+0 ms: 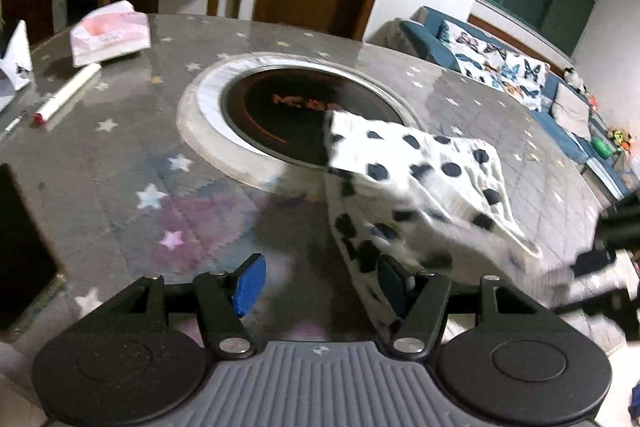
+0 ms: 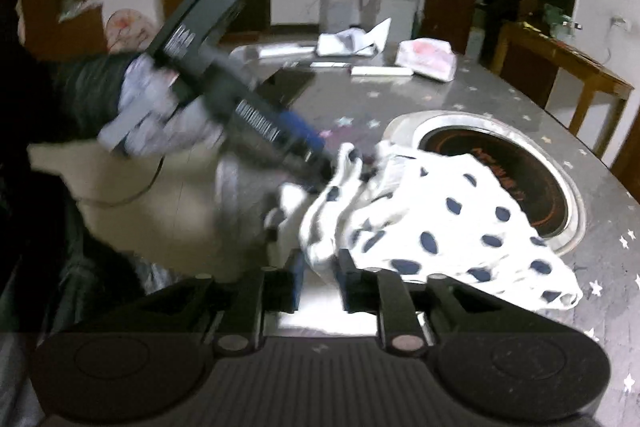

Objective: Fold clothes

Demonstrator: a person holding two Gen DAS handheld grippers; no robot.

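Observation:
A white cloth with dark polka dots (image 1: 424,183) is lifted in a bunch over the grey star-patterned table (image 1: 120,155), one flap hanging above the round black cooktop (image 1: 296,111). My left gripper (image 1: 322,283) is open; the cloth drapes against its right finger (image 1: 394,285) while the left pad stands clear. In the right wrist view my right gripper (image 2: 322,279) has its jaws narrow, with a fold of the cloth (image 2: 440,223) bunched between them. A gloved hand holds the left gripper (image 2: 320,155) at the cloth's far edge. The right gripper (image 1: 592,263) is a blur at the cloth's right end.
A pink and white tissue pack (image 1: 110,33), a white tube with a red cap (image 1: 66,93) and papers (image 2: 352,41) lie at the table's far side. A dark flat object (image 1: 24,247) sits at the near left edge. A blue sofa (image 1: 500,67) stands beyond.

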